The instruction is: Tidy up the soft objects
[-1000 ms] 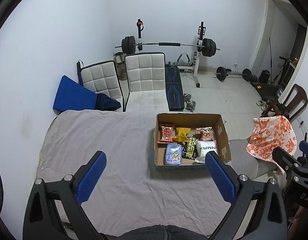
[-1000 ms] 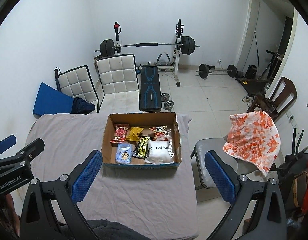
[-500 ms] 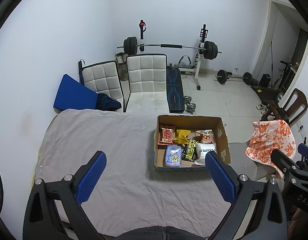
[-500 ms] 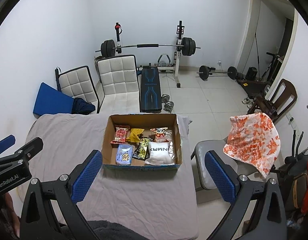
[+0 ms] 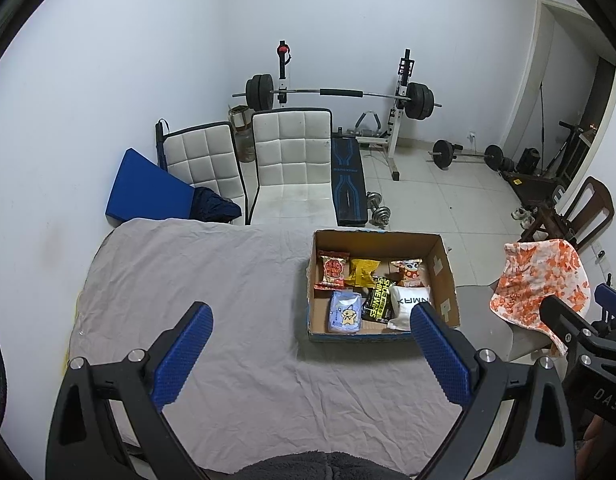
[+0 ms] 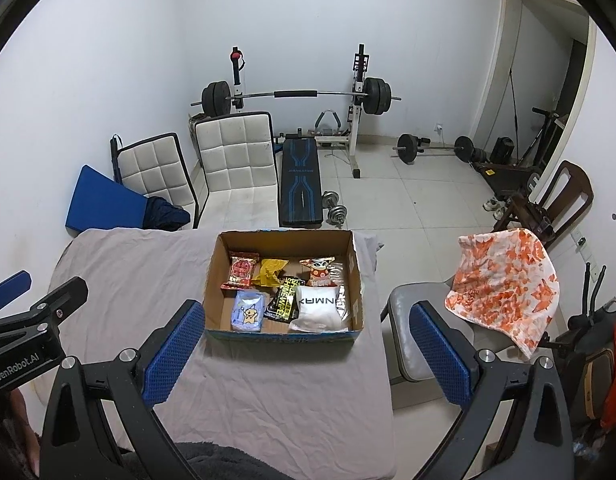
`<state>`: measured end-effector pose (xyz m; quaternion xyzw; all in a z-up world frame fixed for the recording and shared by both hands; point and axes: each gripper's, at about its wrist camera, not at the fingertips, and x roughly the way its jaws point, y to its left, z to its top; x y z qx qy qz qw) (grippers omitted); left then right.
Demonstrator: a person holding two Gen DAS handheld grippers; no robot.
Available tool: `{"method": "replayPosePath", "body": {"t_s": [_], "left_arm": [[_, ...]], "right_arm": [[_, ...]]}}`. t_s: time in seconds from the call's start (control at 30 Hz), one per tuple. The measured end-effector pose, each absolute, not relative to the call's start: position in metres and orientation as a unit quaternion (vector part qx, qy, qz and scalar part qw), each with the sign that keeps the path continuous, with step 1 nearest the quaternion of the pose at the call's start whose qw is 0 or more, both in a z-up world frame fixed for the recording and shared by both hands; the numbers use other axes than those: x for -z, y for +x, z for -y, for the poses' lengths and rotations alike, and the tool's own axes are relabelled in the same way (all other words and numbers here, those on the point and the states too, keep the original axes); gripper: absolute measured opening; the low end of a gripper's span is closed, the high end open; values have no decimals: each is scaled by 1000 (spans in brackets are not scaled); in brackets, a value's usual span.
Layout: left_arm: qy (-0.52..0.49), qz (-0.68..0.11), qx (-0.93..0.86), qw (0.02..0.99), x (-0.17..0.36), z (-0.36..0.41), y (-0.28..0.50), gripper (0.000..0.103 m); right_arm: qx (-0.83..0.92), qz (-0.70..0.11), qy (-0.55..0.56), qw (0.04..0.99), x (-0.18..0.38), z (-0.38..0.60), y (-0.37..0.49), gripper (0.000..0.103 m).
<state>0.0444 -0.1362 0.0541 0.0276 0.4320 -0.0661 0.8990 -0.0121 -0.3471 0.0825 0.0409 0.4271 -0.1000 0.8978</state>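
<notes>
Cardboard box [image 6: 284,276] on the tabletop [image 5: 228,320] holds the soft packets [image 6: 318,308]; my left tongs [image 5: 310,344] and right tongs [image 6: 302,344] hang spread, empty; crowded packets risk a double pinch

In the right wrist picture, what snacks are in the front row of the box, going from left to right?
Light blue packet with a cartoon star → black packet with yellow letters → white pouch, all lying in the cardboard box.
</notes>
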Motion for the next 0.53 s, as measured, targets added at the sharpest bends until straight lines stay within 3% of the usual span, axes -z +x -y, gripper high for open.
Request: {"method": "replayPosePath", "body": {"t_s": [0.53], "left_arm": [[22,-433,74,898,-59,136,43,101]], "right_arm": [[98,-427,40,898,-85,348,-10,103]]}}
